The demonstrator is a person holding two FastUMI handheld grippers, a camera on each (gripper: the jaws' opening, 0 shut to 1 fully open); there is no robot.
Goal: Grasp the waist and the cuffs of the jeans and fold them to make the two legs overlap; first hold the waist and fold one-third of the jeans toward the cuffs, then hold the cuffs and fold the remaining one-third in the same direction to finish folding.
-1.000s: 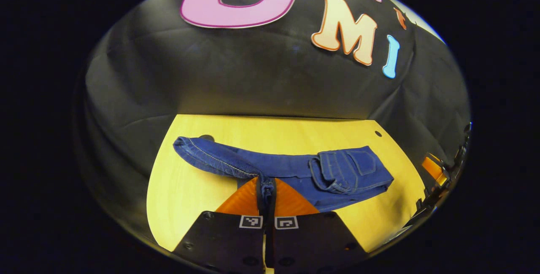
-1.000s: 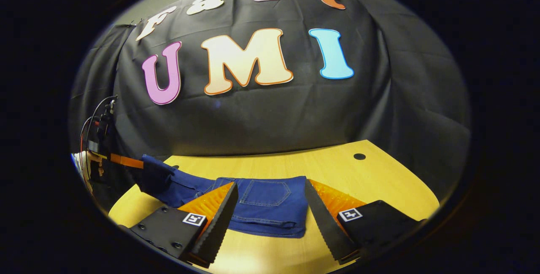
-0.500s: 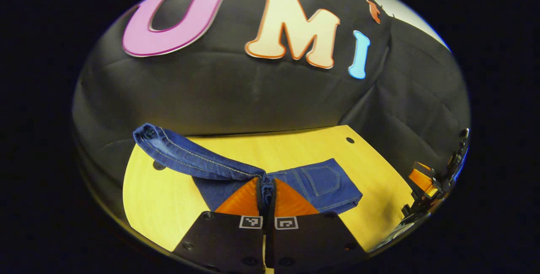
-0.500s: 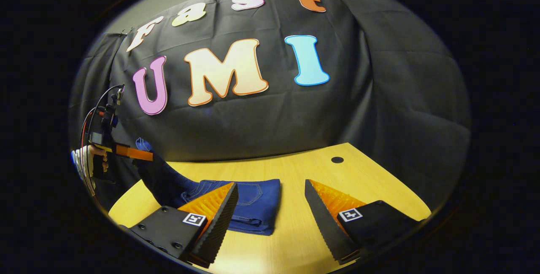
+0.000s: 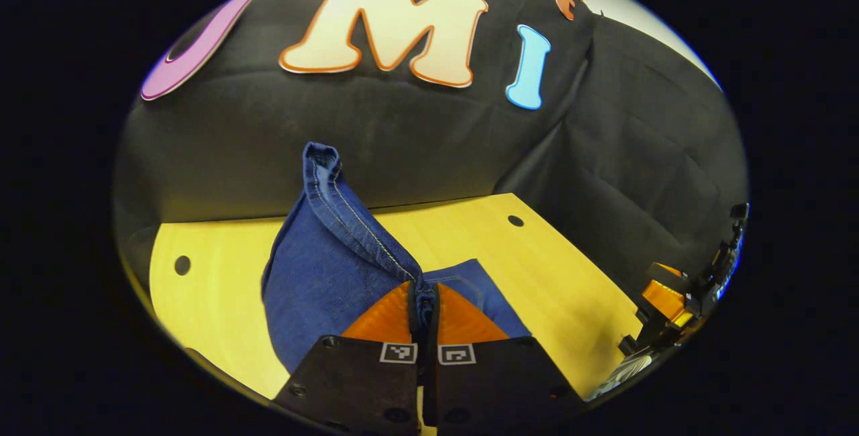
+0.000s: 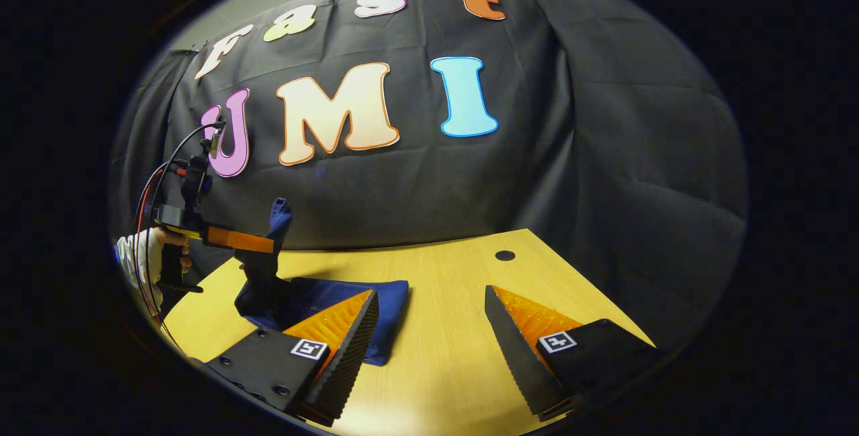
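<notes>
The blue jeans (image 5: 322,275) lie partly folded on the yellow table (image 5: 564,275). My left gripper (image 5: 423,302) is shut on the cuff end, and the hemmed cuff (image 5: 321,157) stands up above the fingers. The lifted leg drapes down onto the folded part (image 5: 483,295). In the right gripper view the jeans (image 6: 335,292) lie at the left, with the left gripper (image 6: 231,238) holding the cuffs (image 6: 278,211) raised above them. My right gripper (image 6: 429,329) is open above bare table, its left finger (image 6: 342,329) in front of the fabric's edge, holding nothing.
A person's hand (image 6: 158,241) with a white sleeve holds the left gripper, cables trailing from it. Round holes (image 5: 515,221) (image 5: 182,265) mark the tabletop. The right gripper (image 5: 671,295) shows at the right rim of the left gripper view.
The left gripper has lifted the cuffs higher and carried them toward the folded waist part. The right gripper has drawn off to the right, away from the jeans.
</notes>
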